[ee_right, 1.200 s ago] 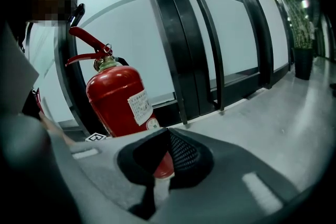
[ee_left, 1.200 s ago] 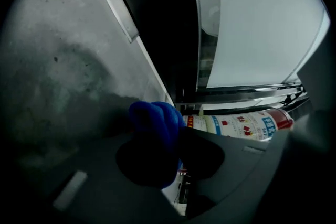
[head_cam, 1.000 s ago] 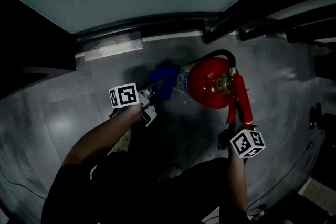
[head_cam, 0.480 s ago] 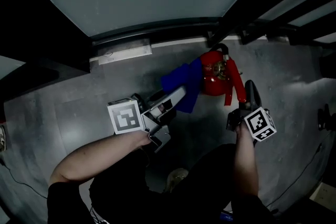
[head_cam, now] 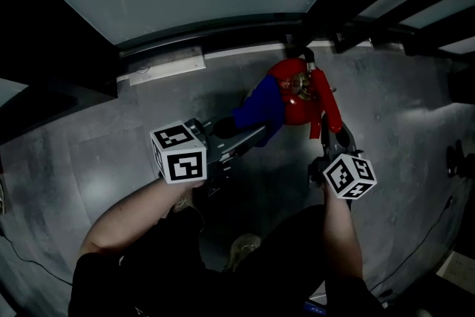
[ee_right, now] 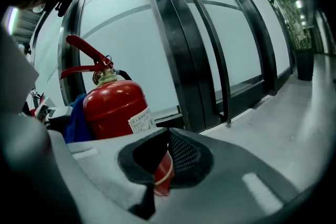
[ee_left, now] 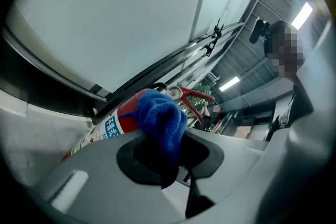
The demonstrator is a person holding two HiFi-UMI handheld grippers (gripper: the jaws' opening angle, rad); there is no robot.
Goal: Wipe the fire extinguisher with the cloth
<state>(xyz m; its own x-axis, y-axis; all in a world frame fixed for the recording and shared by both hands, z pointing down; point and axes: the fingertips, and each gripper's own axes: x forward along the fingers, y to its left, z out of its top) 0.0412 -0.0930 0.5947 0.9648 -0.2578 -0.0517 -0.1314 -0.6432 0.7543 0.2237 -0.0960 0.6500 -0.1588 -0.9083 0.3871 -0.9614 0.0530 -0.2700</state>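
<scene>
A red fire extinguisher (head_cam: 298, 102) stands upright on the grey floor by a glass wall; it also shows in the left gripper view as a red cylinder (ee_left: 118, 117) and in the right gripper view as a red body (ee_right: 113, 107). My left gripper (head_cam: 249, 136) is shut on a blue cloth (head_cam: 260, 111), which lies against the extinguisher's left side. The cloth (ee_left: 160, 123) bunches out of the jaws. My right gripper (head_cam: 328, 136) is shut on a long red piece (ee_right: 164, 171) that runs down from the extinguisher's top.
Dark metal frames (head_cam: 223, 32) and frosted glass stand right behind the extinguisher. A pale floor plate (head_cam: 165, 63) lies at the wall's foot. A cable (head_cam: 450, 159) lies at the right. My shoe (head_cam: 245, 245) is below. A potted plant (ee_right: 302, 34) stands far right.
The left gripper has drawn in and pressed the blue cloth closer onto the extinguisher's left side. The right gripper keeps its hold on the red piece.
</scene>
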